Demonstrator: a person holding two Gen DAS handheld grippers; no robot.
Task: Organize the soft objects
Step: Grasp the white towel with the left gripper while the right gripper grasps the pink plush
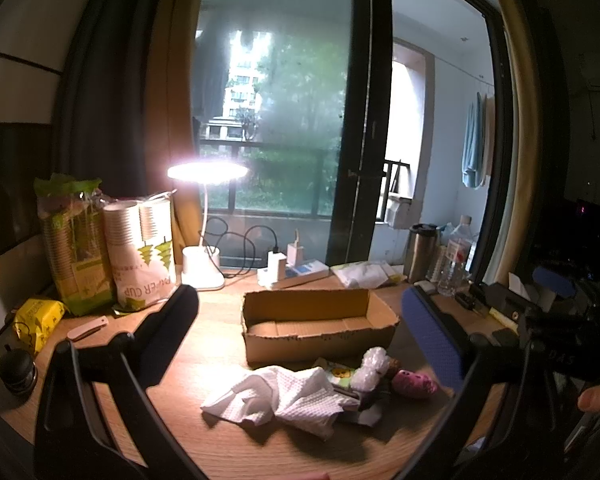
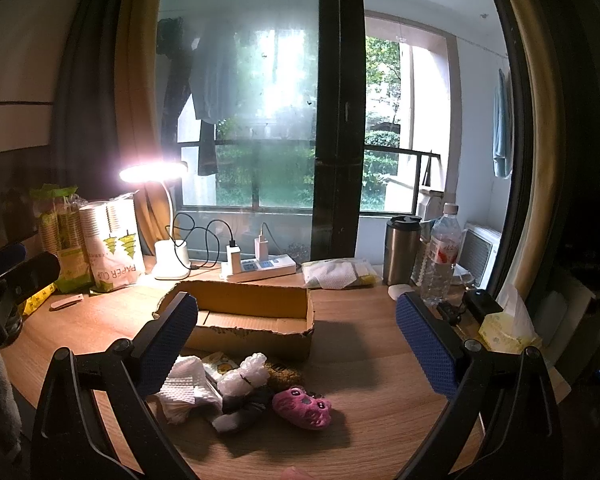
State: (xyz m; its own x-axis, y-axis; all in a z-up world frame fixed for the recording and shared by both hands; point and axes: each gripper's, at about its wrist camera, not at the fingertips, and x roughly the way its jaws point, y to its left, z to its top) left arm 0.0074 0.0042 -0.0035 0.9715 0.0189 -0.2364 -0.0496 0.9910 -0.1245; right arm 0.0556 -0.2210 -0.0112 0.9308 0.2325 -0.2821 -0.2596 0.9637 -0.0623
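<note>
1. Two grippers hover above the wooden worktop [image 2: 372,360], each with its blue-padded fingers spread wide and holding nothing: the left gripper [image 1: 300,336] and the right gripper [image 2: 296,336].
2. At the far left stand two plastic-wrapped sleeves of paper cups [image 1: 140,248], with a yellow packet [image 1: 36,320] and a small pink folding knife [image 1: 88,327] lying nearer on the worktop.
3. Just right of the cups a lit white desk lamp [image 1: 206,216] stands, and beside it a white power strip [image 2: 260,268] with chargers plugged in.
4. In the middle sits an open, shallow brown cardboard box [image 1: 320,324], nothing visible inside it.
5. Just near of the box lies the pile of soft things: a crumpled white paper towel [image 1: 288,396] on the left, a white bubble-wrap bundle [image 2: 246,374] touching it, a grey cloth piece [image 2: 240,410] below that, and a pink plush toy [image 2: 302,406] on the right end.
6. Far right stand a steel travel mug [image 2: 400,250], a clear plastic water bottle [image 2: 442,256] and a yellow tissue pack [image 2: 504,328].
</note>
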